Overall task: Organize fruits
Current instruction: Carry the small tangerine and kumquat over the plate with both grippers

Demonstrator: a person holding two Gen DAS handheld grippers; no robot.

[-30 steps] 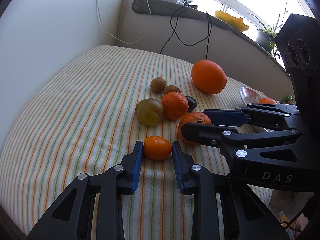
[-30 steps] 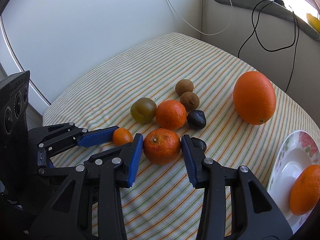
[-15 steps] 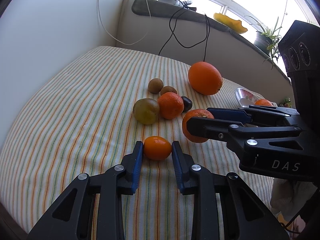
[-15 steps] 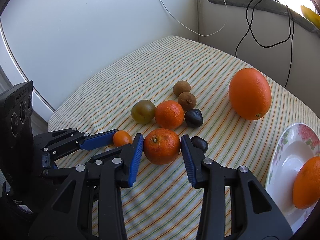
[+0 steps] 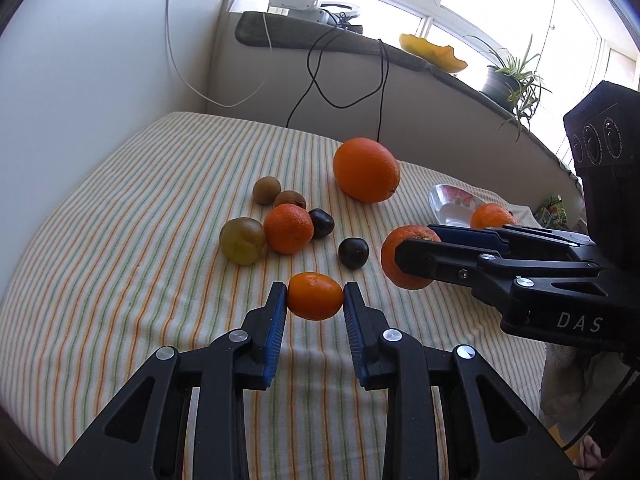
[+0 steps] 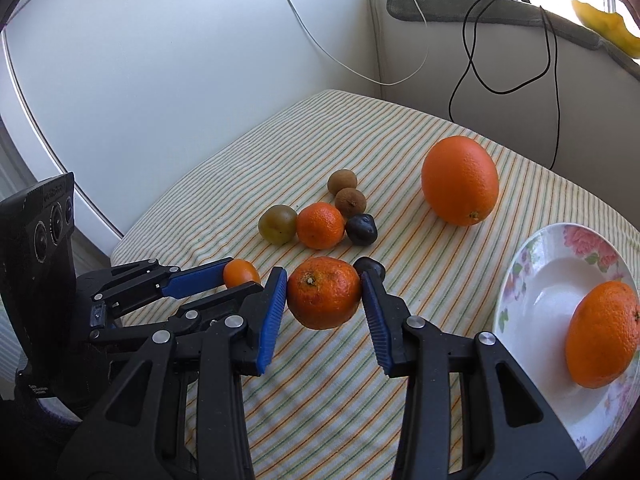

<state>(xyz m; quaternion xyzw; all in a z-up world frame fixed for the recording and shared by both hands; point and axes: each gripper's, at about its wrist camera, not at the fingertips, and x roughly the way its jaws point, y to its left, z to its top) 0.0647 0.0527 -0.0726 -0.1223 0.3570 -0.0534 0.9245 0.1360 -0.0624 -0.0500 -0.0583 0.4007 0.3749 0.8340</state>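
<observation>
We see a striped cloth [image 6: 400, 140] in the room's corner, a floral plate [image 6: 520, 272] at its right edge; our right gripper [image 6: 324, 300] clamps a mandarin [image 6: 324, 292], our left gripper [image 5: 315, 300] a kumquat [image 5: 315, 295], both above its near edge

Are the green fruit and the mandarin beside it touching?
Touching: in the right wrist view the green fruit and the mandarin meet with no cloth between them.

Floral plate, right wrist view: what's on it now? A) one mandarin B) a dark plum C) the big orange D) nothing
A: a single mandarin lies on the floral plate; the big orange sits apart on the striped cloth.
</observation>
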